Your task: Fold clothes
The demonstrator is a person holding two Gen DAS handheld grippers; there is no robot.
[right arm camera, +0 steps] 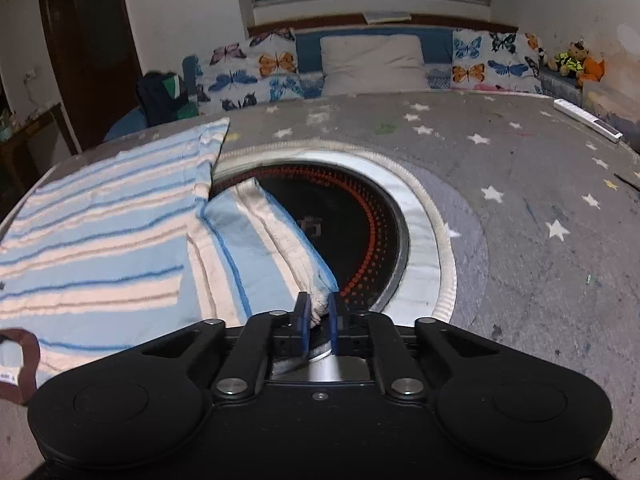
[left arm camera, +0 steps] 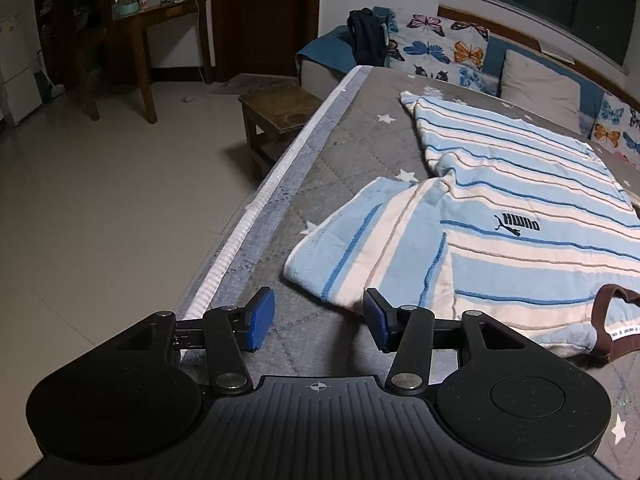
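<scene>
A light blue and cream striped T-shirt with a brown collar and a black logo lies spread flat on a grey star-print cover. My left gripper is open and empty, low over the cover just short of the shirt's left sleeve. In the right wrist view the shirt's body fills the left. My right gripper is shut on the hem of the right sleeve, which lies over a round black glass panel.
The cover's left edge drops to a tiled floor with a low wooden stool beside it. Butterfly cushions, a pillow and a dark bag line the far side. A white remote lies far right.
</scene>
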